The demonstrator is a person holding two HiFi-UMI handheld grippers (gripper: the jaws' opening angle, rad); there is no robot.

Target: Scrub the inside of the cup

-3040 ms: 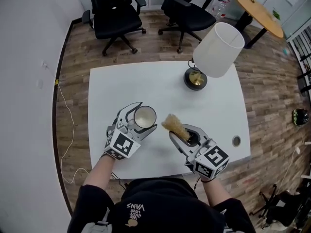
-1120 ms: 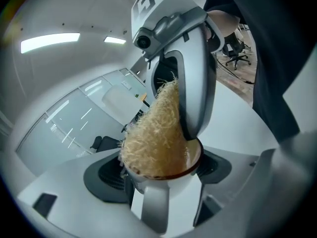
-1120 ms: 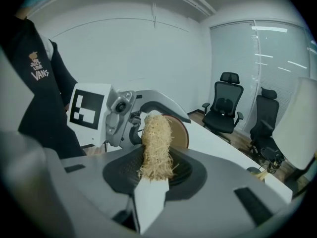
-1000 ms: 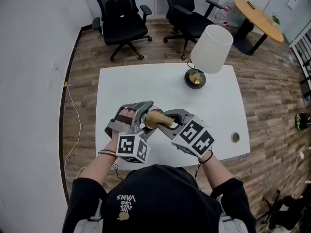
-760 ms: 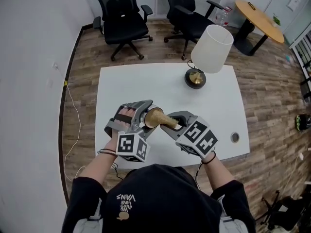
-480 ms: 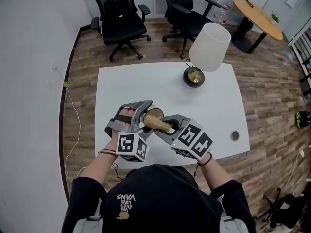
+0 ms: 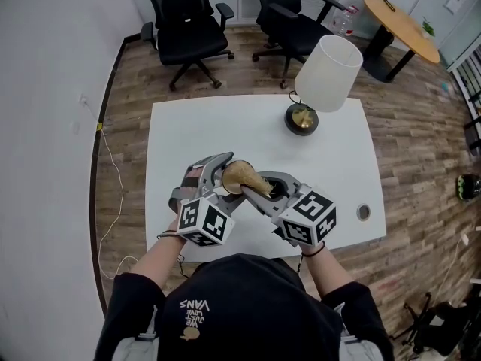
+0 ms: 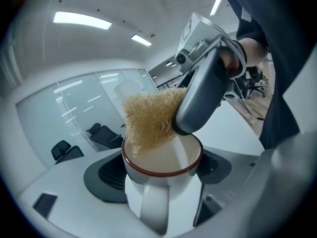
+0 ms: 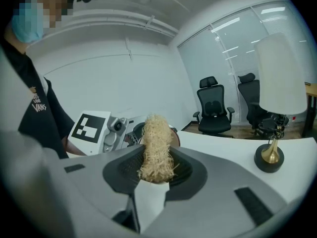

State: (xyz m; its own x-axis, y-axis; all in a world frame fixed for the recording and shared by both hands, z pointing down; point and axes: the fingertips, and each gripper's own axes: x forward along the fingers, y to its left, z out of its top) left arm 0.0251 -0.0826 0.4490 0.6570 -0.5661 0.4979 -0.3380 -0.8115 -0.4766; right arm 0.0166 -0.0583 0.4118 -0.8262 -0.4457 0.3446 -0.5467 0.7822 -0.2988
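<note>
- Clamped in left gripper (image 8: 161, 172): white red-rimmed cup (image 8: 148, 195), above table (image 7: 248, 126), toward its near edge.
- Clamped in right gripper (image 9: 156, 172): straw-coloured scrubber (image 9: 157, 138), tip at cup's mouth, possibly touching inside wall.

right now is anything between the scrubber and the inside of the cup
Nothing visible does. The cup has an open mouth, and the scrubber held in the right hand-held gripper has its tip at the rim.
</note>
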